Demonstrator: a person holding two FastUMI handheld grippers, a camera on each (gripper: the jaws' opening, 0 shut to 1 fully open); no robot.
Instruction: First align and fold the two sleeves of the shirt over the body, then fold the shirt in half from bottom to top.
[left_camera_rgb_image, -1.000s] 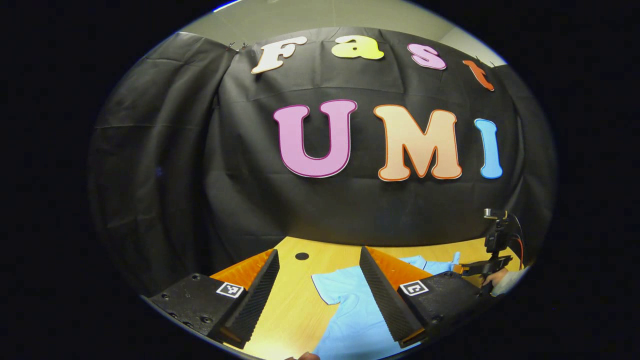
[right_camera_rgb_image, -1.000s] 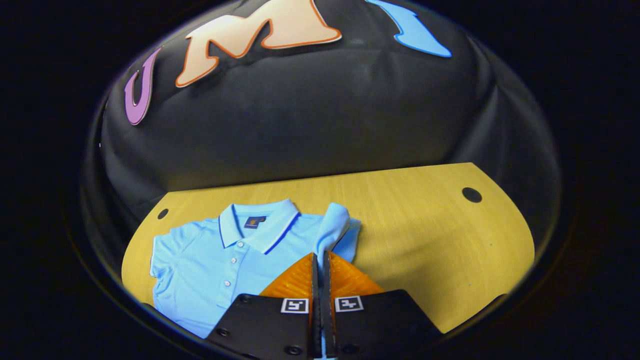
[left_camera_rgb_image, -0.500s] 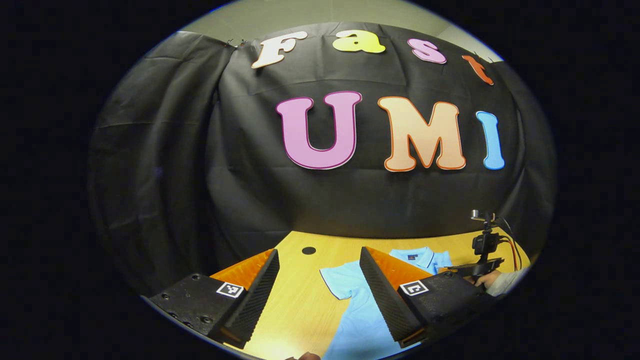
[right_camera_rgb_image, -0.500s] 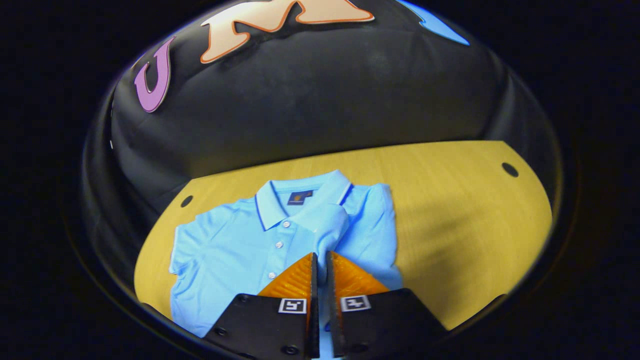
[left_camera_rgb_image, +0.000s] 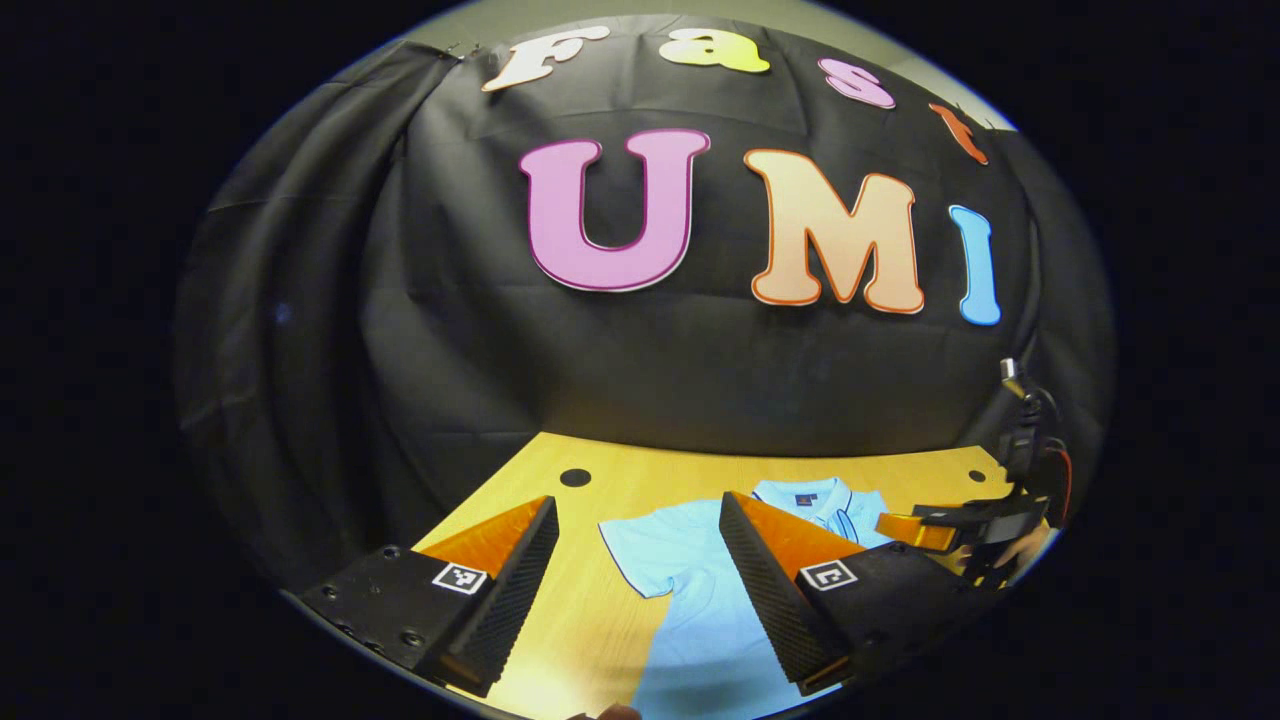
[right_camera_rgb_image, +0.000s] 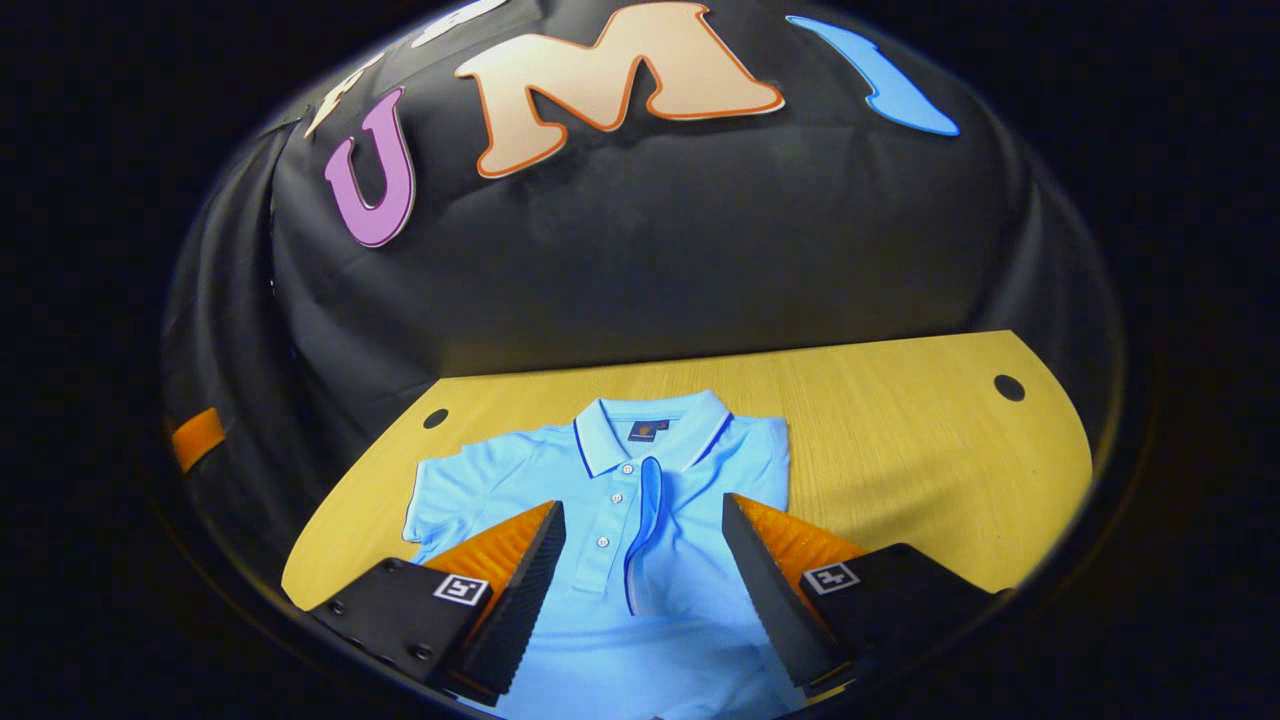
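Right tongs (right_camera_rgb_image: 640, 590) are hovering spread over the shirt (right_camera_rgb_image: 640, 600), holding nothing; left tongs (left_camera_rgb_image: 640, 590) are also gaping empty, near the flat left sleeve (left_camera_rgb_image: 650, 545). Right sleeve (right_camera_rgb_image: 645, 520) is lying folded across the placket. Shirt is lying on the surface (right_camera_rgb_image: 900, 450), collar far. Soft, light, floppy; likely best pinching the left sleeve's hem edge.

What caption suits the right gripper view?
Open right tongs above a blue polo shirt, one sleeve folded over its body.
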